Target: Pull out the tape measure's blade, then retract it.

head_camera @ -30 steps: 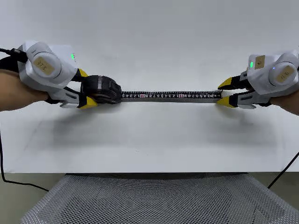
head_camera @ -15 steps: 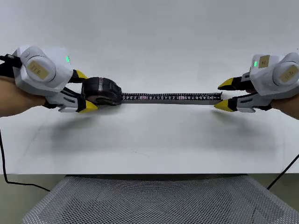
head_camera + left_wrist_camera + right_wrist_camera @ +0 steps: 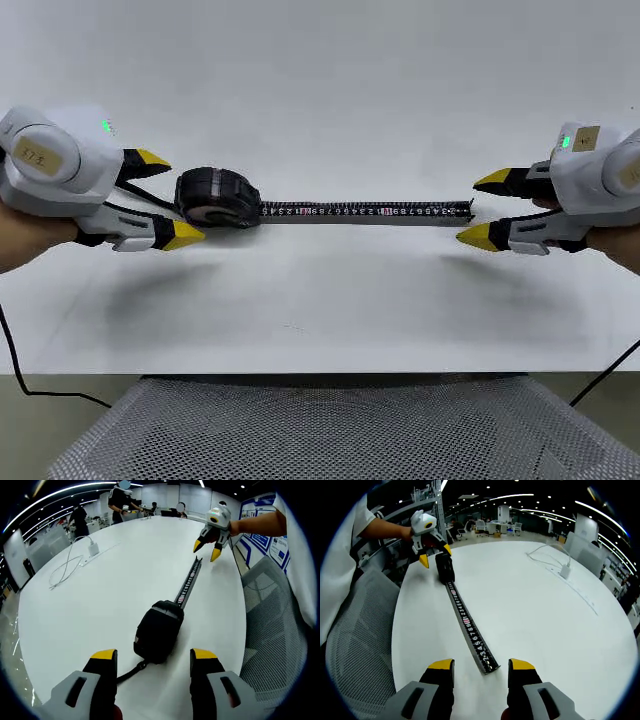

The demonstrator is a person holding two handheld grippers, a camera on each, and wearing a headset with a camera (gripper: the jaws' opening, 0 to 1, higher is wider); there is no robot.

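The head view looks forward and down from the near edge of the table (image 3: 320, 320) and sees the tape measure (image 3: 330, 209) side-on, end to end. The left gripper view sits low, close behind the tape measure's case, facing along it toward the right gripper (image 3: 206, 551). The right gripper view sits close behind the tape measure's tip, facing back toward the left gripper (image 3: 436, 555). All three views share the tape measure.
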